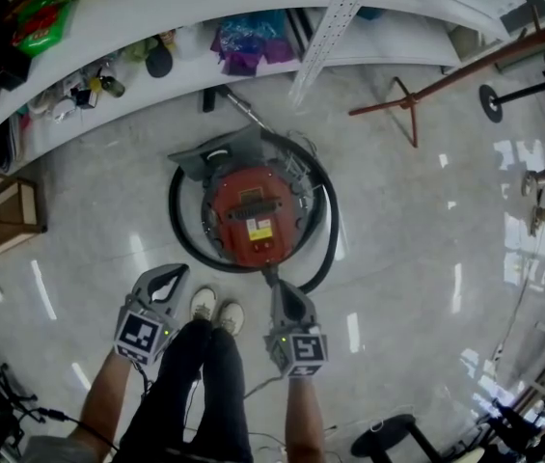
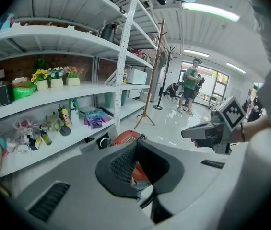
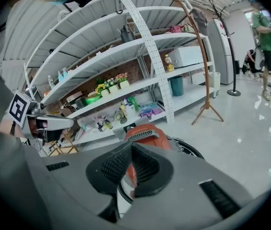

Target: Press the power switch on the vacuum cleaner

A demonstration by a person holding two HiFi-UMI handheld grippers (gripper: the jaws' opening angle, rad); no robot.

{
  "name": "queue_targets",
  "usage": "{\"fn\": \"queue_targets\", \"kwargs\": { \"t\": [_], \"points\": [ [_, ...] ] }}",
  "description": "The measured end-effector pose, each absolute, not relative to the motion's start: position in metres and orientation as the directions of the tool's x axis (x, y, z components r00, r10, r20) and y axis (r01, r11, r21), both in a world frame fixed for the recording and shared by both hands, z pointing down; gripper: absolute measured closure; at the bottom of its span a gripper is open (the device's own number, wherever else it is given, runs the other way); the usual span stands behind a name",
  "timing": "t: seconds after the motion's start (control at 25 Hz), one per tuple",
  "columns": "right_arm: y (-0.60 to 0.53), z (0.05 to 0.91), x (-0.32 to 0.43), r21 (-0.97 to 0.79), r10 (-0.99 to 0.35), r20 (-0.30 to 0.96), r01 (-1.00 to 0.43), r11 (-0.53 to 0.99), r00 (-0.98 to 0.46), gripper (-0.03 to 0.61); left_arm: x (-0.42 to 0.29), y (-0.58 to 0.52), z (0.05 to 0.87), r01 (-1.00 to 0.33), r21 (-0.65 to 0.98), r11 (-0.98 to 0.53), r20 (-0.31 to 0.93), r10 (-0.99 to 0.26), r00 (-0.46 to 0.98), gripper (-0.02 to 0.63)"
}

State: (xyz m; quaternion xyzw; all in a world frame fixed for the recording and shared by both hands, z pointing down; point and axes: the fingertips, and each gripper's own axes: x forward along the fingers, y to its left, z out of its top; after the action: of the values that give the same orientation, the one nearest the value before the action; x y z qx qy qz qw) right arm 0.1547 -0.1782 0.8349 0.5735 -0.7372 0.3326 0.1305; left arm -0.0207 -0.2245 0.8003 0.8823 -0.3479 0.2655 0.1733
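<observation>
No print can be read. In the head view, the red vacuum cleaner (image 1: 253, 215) at mid-frame carries a yellow-and-white label (image 1: 259, 230) on its top, lettering too small to make out. Bottles (image 2: 65, 116) on the shelf (image 2: 53, 92), left of the left gripper view, are equally illegible.

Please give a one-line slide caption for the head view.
Standing person holds left gripper and right gripper near a red vacuum cleaner circled by its hose.
</observation>
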Motion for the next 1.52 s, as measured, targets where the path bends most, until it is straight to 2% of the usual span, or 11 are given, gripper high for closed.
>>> {"fn": "queue_targets", "kwargs": {
  "t": [0.96,1.52],
  "points": [
    [-0.21,0.938,0.154,-0.35,-0.716,0.619,-0.93,0.116,-0.322,0.566,-0.023,-0.225,0.82,-0.705,0.125,-0.699,0.591,-0.518,0.619,0.607],
    [-0.22,0.969,0.155,-0.343,-0.705,0.643,-0.936,0.084,-0.299,0.566,-0.029,-0.229,0.83,-0.709,0.131,-0.693,0.603,-0.512,0.612,0.607]
  ]
}}
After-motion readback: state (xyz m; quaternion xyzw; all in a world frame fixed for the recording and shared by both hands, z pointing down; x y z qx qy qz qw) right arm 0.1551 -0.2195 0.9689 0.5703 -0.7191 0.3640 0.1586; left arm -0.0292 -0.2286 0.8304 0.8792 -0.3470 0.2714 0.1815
